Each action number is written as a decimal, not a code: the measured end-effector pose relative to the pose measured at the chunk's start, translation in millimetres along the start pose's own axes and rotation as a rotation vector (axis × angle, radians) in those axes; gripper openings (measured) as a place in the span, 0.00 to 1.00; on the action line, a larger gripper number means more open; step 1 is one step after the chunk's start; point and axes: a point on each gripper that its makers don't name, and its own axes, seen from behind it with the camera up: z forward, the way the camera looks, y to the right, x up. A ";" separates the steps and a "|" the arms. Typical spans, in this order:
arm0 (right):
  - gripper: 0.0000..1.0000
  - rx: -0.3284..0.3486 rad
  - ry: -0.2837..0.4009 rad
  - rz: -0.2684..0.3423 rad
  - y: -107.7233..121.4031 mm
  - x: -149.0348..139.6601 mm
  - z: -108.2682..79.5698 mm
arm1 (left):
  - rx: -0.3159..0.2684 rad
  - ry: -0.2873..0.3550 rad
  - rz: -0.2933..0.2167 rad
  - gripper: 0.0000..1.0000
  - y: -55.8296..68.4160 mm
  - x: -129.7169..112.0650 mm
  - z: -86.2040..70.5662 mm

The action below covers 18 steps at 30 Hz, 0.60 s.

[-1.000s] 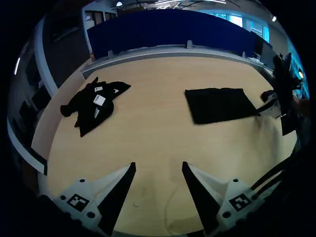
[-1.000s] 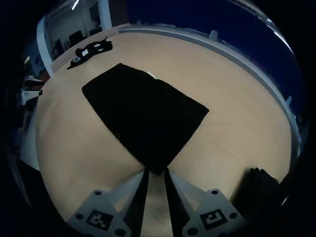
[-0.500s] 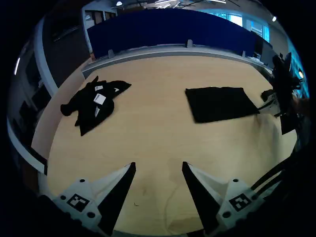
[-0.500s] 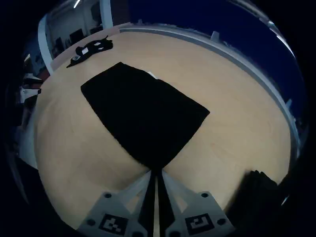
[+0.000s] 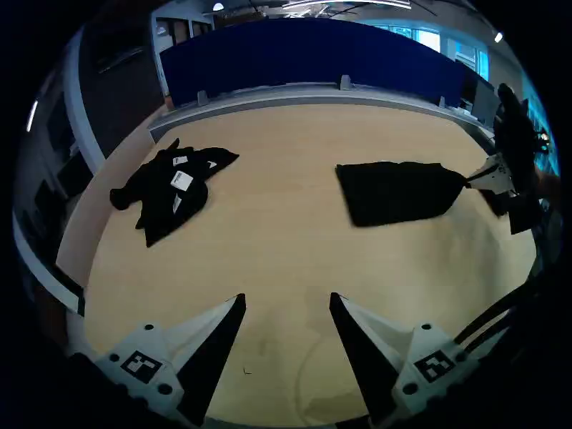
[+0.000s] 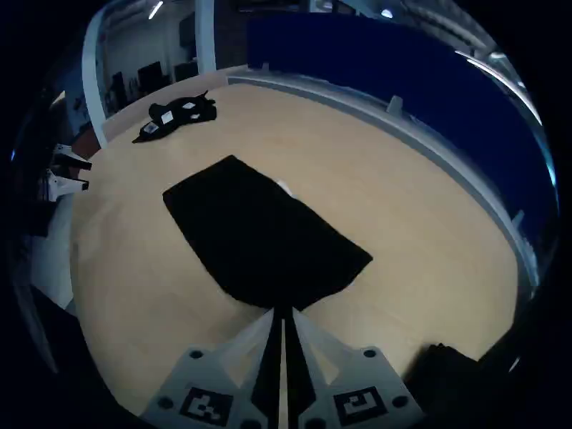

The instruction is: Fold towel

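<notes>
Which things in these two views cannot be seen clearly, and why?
Right gripper view: the towel corner inside the right gripper is hidden by its fingers.
Right gripper view: a white patch at the towel's far edge, mostly covered by it.
Left gripper view: tags on the crumpled dark cloth, too small.
Right gripper view: a dark object at lower right, cut off by the edge.
</notes>
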 end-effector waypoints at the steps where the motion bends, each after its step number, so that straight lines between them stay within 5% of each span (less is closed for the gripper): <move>1: 0.02 0.002 0.012 -0.004 -1.1 6.7 -0.4 | 0.000 0.001 0.000 0.87 -0.2 0.4 -0.2; 18: 0.02 0.041 0.076 -0.098 -23.4 68.6 -0.2 | -0.003 0.023 -0.023 0.87 -3.3 5.9 -5.4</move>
